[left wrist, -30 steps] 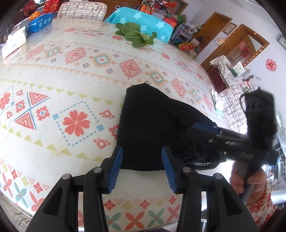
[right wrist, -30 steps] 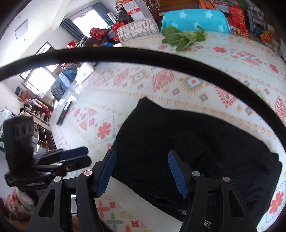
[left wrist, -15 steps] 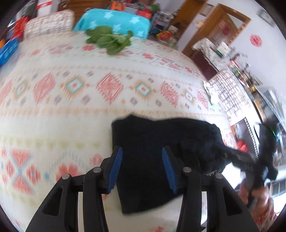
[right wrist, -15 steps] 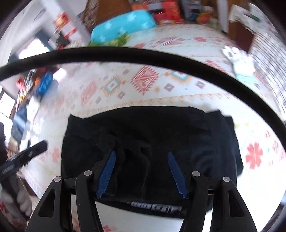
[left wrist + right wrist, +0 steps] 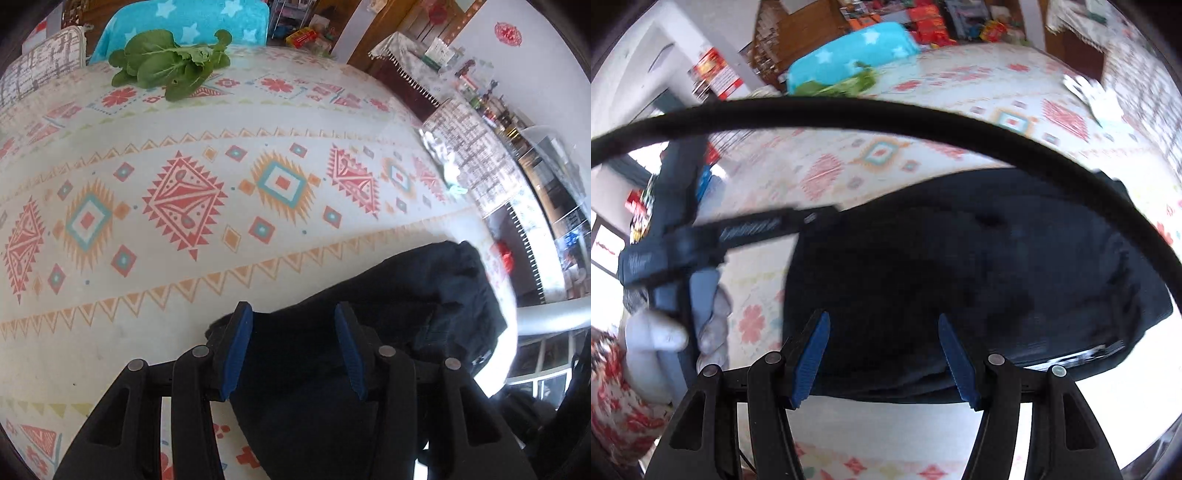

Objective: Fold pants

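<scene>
The black pants (image 5: 960,266) lie folded in a compact bundle near the front edge of the patterned tablecloth (image 5: 184,192); they also show in the left wrist view (image 5: 369,350). My left gripper (image 5: 293,349) is open over the bundle's left part, nothing between its blue pads. In the right wrist view the left gripper (image 5: 798,225) reaches in from the left to the pants' left edge. My right gripper (image 5: 884,354) is open and empty, just above the near edge of the pants.
A bunch of green leafy vegetables (image 5: 170,66) lies at the far side of the table, before a turquoise star-patterned chair back (image 5: 192,18). A black cable (image 5: 886,118) arcs across the right wrist view. The table's right edge (image 5: 491,236) is close to the pants.
Both grippers have swung over the bundle: the left one moved right and closer to the pants, the right one moved in low over the near edge. The pants lie as before.
</scene>
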{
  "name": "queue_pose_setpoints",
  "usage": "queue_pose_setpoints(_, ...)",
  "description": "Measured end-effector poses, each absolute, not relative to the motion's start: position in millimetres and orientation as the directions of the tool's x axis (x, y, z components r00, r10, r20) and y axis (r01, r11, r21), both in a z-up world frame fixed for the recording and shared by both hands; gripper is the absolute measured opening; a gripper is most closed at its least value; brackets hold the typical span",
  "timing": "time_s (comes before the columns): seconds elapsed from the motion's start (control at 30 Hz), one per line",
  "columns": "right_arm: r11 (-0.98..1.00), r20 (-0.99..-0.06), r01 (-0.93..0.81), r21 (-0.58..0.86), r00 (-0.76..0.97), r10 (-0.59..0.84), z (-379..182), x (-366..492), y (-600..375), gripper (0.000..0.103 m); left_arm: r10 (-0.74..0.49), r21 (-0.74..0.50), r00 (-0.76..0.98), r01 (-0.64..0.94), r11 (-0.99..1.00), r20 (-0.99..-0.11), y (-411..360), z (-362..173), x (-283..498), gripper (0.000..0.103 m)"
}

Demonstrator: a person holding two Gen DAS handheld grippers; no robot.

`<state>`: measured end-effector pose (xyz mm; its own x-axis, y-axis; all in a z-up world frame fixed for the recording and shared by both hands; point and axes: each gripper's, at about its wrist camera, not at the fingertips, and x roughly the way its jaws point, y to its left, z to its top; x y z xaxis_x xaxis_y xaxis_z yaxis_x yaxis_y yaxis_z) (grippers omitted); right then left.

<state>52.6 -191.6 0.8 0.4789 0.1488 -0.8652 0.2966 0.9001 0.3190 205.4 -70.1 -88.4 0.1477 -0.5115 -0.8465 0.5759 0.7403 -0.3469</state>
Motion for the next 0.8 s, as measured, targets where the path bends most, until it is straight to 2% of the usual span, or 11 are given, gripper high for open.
queue_pose_setpoints(0.13,0.937,-0.872,0.224,0.268,0.470,0.137,0.1,61.2,-154.4,0.066,-0.536,-0.366,0.134,0.594,0.717,-0.833,-63.3,-85.3,220.5,0.046)
queue_pose_setpoints(0.2,0.958,-0.882,0.191,0.215,0.459,0.107,-3.2,61.0,-138.2,0.066,-0.567,-0.401,0.089,0.618,0.676,-0.819,-64.1,-86.8,225.3,0.053)
queue_pose_setpoints(0.37,0.979,-0.902,0.121,0.166,0.419,0.102,-19.1,66.0,-104.7,0.066,-0.606,-0.447,-0.015,0.690,0.569,-0.795,-72.8,-93.2,222.1,0.055)
queue_pose_setpoints(0.53,0.995,-0.921,0.075,0.063,0.389,0.029,-34.5,65.5,-78.9,0.066,-0.577,-0.423,-0.069,0.750,0.508,-0.814,-85.7,-104.8,215.1,0.058)
queue_pose_setpoints(0.57,0.997,-0.923,0.068,0.033,0.385,0.004,-38.2,66.4,-74.9,0.065,-0.557,-0.401,-0.071,0.769,0.498,-0.828,-90.0,-107.5,212.8,0.055)
queue_pose_setpoints(0.6,0.998,-0.925,0.061,0.001,0.378,-0.022,-42.0,67.0,-71.3,0.059,-0.540,-0.375,-0.063,0.787,0.490,-0.839,-93.5,-109.0,210.5,0.040)
queue_pose_setpoints(0.67,0.998,-0.923,0.045,-0.038,0.381,-0.052,-46.1,67.6,-65.8,0.051,-0.514,-0.324,-0.041,0.819,0.474,-0.857,-98.6,-108.7,205.6,0.019)
queue_pose_setpoints(0.7,0.998,-0.922,0.039,-0.040,0.383,-0.051,-45.0,67.9,-64.0,0.038,-0.520,-0.331,-0.050,0.821,0.465,-0.853,-99.0,-107.3,204.8,0.014)
queue_pose_setpoints(0.8,0.999,-0.924,0.029,-0.036,0.381,-0.045,-40.1,67.9,-60.4,0.022,-0.533,-0.328,-0.044,0.831,0.450,-0.845,-95.6,-100.6,201.9,0.010)
